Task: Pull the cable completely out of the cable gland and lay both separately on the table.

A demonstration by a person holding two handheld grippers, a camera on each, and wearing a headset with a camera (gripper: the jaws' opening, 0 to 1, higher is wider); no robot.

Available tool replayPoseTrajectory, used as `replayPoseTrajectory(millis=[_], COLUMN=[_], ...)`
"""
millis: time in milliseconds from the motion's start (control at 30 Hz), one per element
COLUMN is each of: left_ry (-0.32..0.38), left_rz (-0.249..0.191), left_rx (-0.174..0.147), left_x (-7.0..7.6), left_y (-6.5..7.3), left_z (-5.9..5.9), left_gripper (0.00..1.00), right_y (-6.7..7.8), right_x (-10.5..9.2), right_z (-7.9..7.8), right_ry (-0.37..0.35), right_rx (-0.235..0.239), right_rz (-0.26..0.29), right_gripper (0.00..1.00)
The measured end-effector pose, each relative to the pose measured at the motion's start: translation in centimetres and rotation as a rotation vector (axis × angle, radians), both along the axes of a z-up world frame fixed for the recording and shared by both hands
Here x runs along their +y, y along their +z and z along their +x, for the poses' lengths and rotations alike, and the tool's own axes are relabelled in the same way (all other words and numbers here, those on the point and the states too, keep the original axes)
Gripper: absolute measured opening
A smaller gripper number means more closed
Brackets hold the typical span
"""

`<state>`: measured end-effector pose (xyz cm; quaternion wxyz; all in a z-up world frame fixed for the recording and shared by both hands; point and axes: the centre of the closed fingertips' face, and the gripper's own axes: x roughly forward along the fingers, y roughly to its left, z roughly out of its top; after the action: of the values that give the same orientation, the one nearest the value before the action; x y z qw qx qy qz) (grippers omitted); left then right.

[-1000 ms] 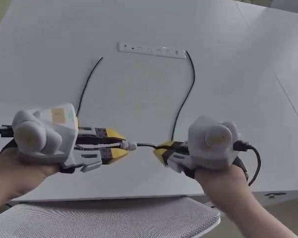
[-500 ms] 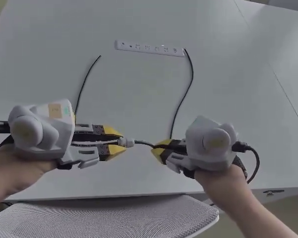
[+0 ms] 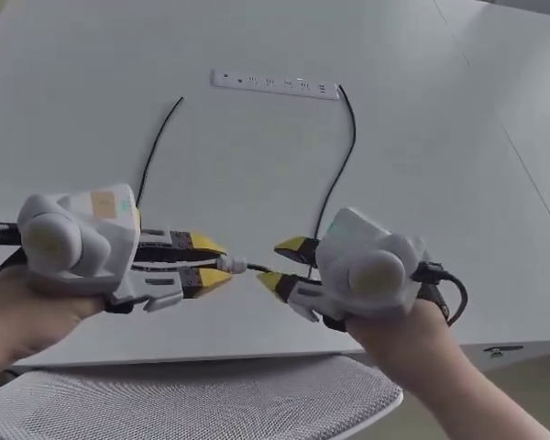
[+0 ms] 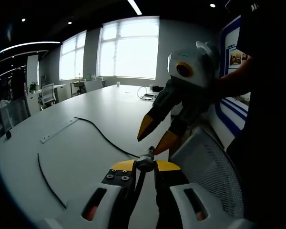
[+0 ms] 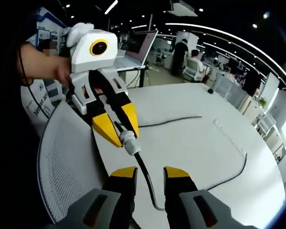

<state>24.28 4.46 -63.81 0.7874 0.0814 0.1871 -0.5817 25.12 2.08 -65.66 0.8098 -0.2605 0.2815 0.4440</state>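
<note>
My left gripper (image 3: 222, 262) is shut on the small grey cable gland (image 3: 231, 266), held just above the table's near edge. In the left gripper view the gland (image 4: 145, 160) sits between the yellow tips. A black cable (image 3: 341, 174) leaves the gland and runs across the table toward the back. My right gripper (image 3: 282, 263) faces the gland with its jaws open; the cable (image 5: 145, 176) passes between them untouched. In the right gripper view the left gripper (image 5: 124, 136) holds the gland (image 5: 128, 141) just ahead of my right gripper (image 5: 150, 172).
A white power strip (image 3: 273, 85) lies at the back of the white table (image 3: 422, 137). A second loose black cable (image 3: 156, 151) lies on the left. A grey mesh chair (image 3: 192, 403) stands right below the table's near edge. People and desks stand far behind.
The right gripper was shut on the cable beside the gland; it has now opened, let the cable go and rolled a little to the left. The left gripper still holds the gland.
</note>
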Motion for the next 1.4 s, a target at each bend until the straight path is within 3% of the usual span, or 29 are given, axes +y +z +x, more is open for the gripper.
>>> replayPoseTrajectory(millis=[133, 200, 300, 567, 733, 933, 1133, 1200, 1400], left_ry=[0.003, 0.000, -0.003, -0.006, 0.002, 0.001, 0.004, 0.009, 0.022], left_rz=[-0.002, 0.000, 0.000, 0.006, -0.007, -0.004, 0.001, -0.004, -0.016], left_rx=[0.003, 0.003, 0.003, 0.004, 0.000, -0.004, -0.003, -0.001, -0.006], left_x=[0.0, 0.0, -0.2, -0.3, -0.4, -0.4, -0.3, -0.3, -0.3], left_y=[0.0, 0.0, 0.0, 0.0, 0.2, 0.3, 0.3, 0.3, 0.8], left_z=[0.0, 0.0, 0.0, 0.3, 0.4, 0.6, 0.7, 0.9, 1.3], left_gripper=[0.15, 0.15, 0.15, 0.16, 0.16, 0.16, 0.16, 0.16, 0.16], right_y=[-0.1, 0.0, 0.3, -0.3, 0.2, 0.0, -0.3, -0.2, 0.0], right_x=[0.7, 1.0, 1.6, 1.4, 1.3, 0.6, -0.1, -0.5, -1.2], right_z=[-0.3, -0.1, -0.3, -0.2, 0.1, 0.4, 0.7, 1.0, 1.6], right_ry=[0.034, 0.065, 0.078, 0.128, 0.112, 0.057, -0.024, -0.038, -0.148], right_rx=[-0.031, -0.075, -0.093, -0.142, -0.160, -0.126, -0.053, -0.049, 0.022], right_rz=[-0.057, -0.106, -0.102, -0.183, -0.155, -0.121, -0.047, -0.038, 0.066], right_gripper=[0.17, 0.14, 0.11, 0.01, 0.00, 0.00, 0.00, 0.00, 0.00])
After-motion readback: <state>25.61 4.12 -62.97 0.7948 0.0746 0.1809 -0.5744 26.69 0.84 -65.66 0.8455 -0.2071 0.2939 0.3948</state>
